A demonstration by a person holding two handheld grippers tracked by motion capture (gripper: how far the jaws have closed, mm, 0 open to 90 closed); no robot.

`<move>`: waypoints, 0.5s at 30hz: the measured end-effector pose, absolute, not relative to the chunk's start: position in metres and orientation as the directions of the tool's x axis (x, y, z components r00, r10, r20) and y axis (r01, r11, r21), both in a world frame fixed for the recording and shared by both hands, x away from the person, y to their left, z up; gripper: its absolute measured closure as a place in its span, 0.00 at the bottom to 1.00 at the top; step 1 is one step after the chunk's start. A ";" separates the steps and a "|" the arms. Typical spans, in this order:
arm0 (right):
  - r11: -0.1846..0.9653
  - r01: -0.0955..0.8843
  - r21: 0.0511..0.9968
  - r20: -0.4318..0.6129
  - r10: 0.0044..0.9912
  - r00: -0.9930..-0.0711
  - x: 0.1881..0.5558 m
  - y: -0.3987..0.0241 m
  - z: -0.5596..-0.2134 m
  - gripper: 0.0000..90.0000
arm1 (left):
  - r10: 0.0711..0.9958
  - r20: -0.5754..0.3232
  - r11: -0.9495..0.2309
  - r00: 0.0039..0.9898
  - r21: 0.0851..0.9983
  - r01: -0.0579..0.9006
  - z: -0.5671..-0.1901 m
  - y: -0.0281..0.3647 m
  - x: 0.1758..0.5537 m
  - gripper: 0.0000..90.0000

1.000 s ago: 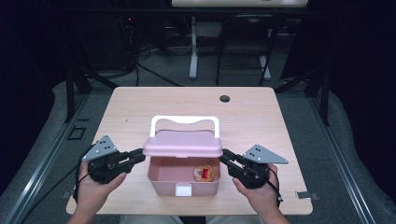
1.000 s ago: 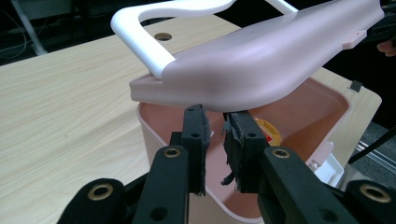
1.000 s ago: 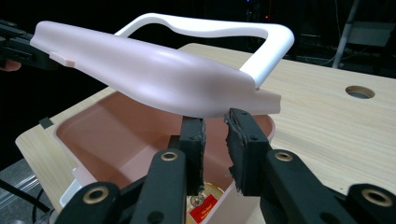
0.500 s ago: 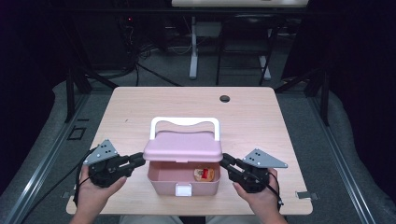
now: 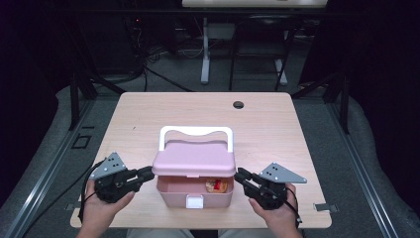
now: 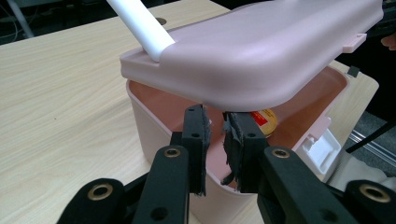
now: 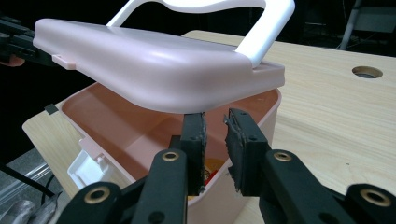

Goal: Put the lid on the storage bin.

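Observation:
A pink box point(image 5: 173, 196) stands at the near middle of the table, its pink lid point(image 5: 194, 158) half raised and its white handle point(image 5: 195, 131) tipped back. Inside lies a small red and yellow round thing point(image 5: 216, 185). My left gripper point(image 5: 148, 173) is at the box's left side, its tips under the lid's edge point(image 6: 261, 51). In the left gripper view, the left gripper point(image 6: 215, 116) shows a narrow gap with nothing in it. My right gripper point(image 5: 240, 176) mirrors it on the right; in its own view, the right gripper point(image 7: 215, 119) has its tips under the lid point(image 7: 149, 65), slightly apart and empty.
A white latch point(image 5: 194, 201) hangs on the box's front wall. The wooden table point(image 5: 277, 129) has a round cable hole point(image 5: 238, 105) near its far edge. Dark floor, cables and stands surround the table.

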State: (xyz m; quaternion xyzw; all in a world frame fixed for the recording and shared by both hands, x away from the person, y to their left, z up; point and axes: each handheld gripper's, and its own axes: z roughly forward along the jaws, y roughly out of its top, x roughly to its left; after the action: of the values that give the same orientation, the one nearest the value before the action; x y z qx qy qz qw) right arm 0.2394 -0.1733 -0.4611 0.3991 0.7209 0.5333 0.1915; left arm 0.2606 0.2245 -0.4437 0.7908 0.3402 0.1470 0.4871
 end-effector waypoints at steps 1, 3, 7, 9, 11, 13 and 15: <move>0.112 0.375 0.920 0.152 0.780 -0.607 0.239 -0.174 -0.461 0.85 | 0.684 -0.108 -0.287 0.722 0.869 0.402 -0.445 0.225 0.260 0.87; 0.110 0.376 0.920 0.154 0.780 -0.606 0.239 -0.174 -0.462 0.85 | 0.681 -0.111 -0.285 0.723 0.870 0.402 -0.446 0.225 0.259 0.87; 0.107 0.383 0.918 0.161 0.780 -0.605 0.238 -0.175 -0.465 0.85 | 0.678 -0.115 -0.287 0.726 0.868 0.405 -0.449 0.226 0.259 0.87; 0.109 0.388 0.915 0.162 0.781 -0.603 0.237 -0.175 -0.468 0.85 | 0.678 -0.113 -0.286 0.726 0.870 0.402 -0.452 0.226 0.258 0.87; 0.109 0.392 0.914 0.165 0.781 -0.602 0.237 -0.175 -0.469 0.85 | 0.678 -0.116 -0.282 0.726 0.871 0.403 -0.453 0.225 0.258 0.87; 0.108 0.397 0.911 0.169 0.782 -0.600 0.237 -0.175 -0.471 0.85 | 0.678 -0.117 -0.288 0.726 0.866 0.408 -0.455 0.225 0.257 0.87; 0.106 0.399 0.911 0.171 0.783 -0.599 0.237 -0.175 -0.472 0.85 | 0.678 -0.119 -0.286 0.726 0.866 0.409 -0.458 0.225 0.257 0.87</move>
State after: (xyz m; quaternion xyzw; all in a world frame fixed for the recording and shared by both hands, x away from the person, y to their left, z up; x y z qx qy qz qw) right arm 0.2370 -0.1754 -0.4721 0.4096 0.7213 0.5282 0.1814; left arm 0.2566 0.2247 -0.4579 0.7902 0.3439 0.1373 0.4883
